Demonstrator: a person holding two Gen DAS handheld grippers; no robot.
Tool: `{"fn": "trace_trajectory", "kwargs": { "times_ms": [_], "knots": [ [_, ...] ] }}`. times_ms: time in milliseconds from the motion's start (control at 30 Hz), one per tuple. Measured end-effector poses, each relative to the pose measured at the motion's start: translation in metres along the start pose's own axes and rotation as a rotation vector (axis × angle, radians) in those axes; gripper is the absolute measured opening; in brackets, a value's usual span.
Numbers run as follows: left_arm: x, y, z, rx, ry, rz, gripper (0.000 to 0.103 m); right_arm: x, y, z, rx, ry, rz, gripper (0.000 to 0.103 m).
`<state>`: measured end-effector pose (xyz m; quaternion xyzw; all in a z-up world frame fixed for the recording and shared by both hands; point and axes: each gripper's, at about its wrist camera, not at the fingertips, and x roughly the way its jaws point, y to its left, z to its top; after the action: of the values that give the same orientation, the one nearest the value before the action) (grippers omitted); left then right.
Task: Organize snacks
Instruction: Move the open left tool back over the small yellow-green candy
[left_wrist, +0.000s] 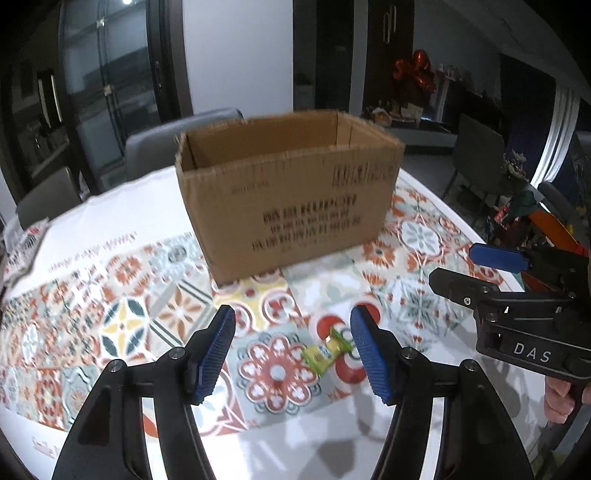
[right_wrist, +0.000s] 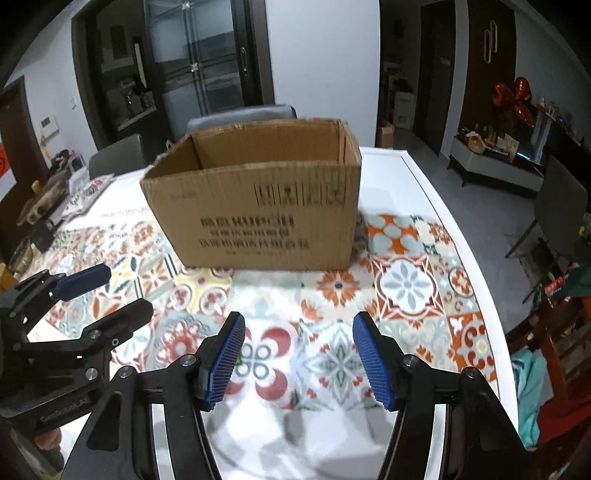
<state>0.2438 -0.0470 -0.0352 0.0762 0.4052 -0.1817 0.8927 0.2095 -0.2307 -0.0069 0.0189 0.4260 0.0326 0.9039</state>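
Both grippers hover with jaws spread: the left gripper (left_wrist: 291, 354) over a yellow-green candy (left_wrist: 325, 350), the right gripper (right_wrist: 299, 356) beside it. The cardboard box (left_wrist: 291, 195) stands open-topped; its contents are hidden.

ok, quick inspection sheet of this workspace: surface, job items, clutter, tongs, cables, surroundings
Surface: white table with a patterned tile-print cloth.
Job's things: open cardboard box upright on the cloth, inside not visible; one yellow-green wrapped snack lying on the cloth in front of it.
Clutter: printed packets at the far left table edge, blurred.
Grippers: left tongs open, empty, the snack below their gap; right tongs open, empty, over bare cloth.
Cables: nothing seen.
Surroundings: grey chairs behind the table, glass doors, red foil balloons over a sideboard.
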Motion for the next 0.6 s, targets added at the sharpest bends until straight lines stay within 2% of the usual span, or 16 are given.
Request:
{"fn": "trace_trajectory", "kwargs": {
  "times_ms": [300, 600],
  "knots": [
    [0.032, -0.004, -0.024, 0.015, 0.082, -0.035, 0.062, 0.028, -0.006, -0.029, 0.040, 0.099, -0.003, 0.062],
    [0.063, -0.013, -0.034, 0.041, 0.158, -0.077, 0.059, 0.044, -0.014, -0.046, 0.066, 0.150, -0.042, 0.062]
  ]
}}
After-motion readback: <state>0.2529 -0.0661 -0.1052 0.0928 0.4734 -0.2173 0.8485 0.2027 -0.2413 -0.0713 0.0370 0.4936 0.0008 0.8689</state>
